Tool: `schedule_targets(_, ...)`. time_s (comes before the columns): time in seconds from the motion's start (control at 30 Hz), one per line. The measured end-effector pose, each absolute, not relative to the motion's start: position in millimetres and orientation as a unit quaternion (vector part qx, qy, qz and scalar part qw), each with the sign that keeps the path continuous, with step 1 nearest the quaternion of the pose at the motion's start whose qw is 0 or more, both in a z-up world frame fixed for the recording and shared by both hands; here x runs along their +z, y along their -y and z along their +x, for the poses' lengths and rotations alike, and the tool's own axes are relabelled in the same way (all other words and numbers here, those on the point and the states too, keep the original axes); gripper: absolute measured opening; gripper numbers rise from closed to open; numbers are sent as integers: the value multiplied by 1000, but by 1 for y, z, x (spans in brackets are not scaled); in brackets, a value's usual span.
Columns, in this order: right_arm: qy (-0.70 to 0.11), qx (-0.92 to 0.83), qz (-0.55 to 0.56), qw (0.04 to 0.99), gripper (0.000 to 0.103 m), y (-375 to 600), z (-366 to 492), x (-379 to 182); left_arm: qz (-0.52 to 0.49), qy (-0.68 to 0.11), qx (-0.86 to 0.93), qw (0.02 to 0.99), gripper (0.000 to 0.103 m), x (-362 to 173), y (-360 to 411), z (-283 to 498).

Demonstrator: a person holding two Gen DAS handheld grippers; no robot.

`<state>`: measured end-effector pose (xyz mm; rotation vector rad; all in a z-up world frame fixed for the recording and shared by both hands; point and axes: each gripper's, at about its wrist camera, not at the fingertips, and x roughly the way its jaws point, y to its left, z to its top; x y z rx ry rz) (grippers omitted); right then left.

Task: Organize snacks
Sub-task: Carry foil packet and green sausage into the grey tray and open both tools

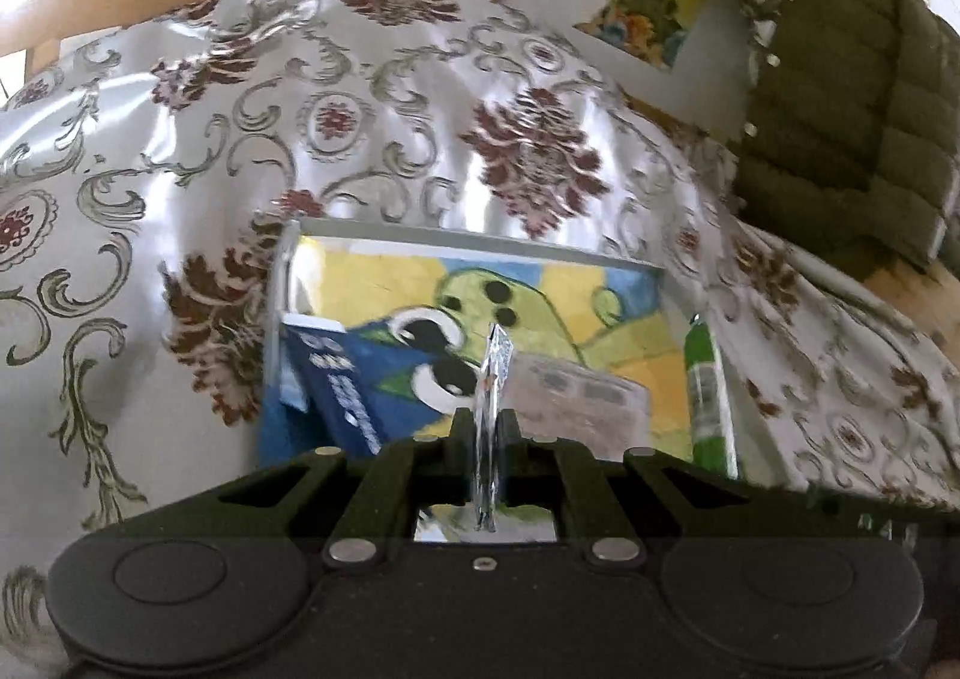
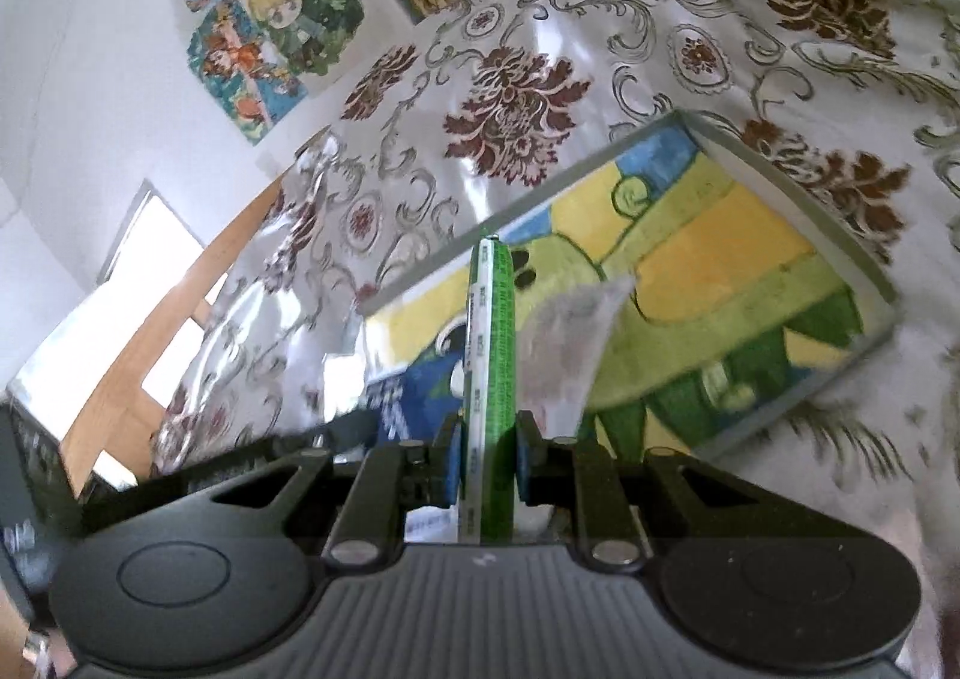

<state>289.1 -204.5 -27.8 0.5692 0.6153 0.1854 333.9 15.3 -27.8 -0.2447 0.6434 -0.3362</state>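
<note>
Over painted tray: left tongs pinching foil packet, right tongs clamping green pack; neither placed yet, blue packet already inside.

One tray, one blue packet, one green packet, one pale packet, one silver wrapper.

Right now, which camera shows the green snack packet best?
The right wrist view: the green snack packet stands big and centred, pinched edge-on in the right gripper above the painted tray. The left wrist view catches only a thin green strip beside the tray's right edge.
</note>
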Motion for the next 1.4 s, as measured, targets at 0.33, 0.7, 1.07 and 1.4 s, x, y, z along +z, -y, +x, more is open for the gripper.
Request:
schedule_targets(0.33, -339, 82, 263, 900, 20, 178, 338, -61, -167, -355, -134, 910, 7, -59, -40, 372)
schedule_targets(0.7, -347, 77, 199, 913, 24, 161, 331, -71, -161, -377, -140, 901, 8, -72, -37, 372)
schedule_targets(1.07, -316, 44, 119, 940, 65, 156, 313, -37, -164, -380, -114, 903, 43, -57, -36, 364)
schedule_targets(1.4, -272, -6, 125, 954, 97, 186, 265, 7, -150, -333, -77, 928, 97, -20, -34, 327)
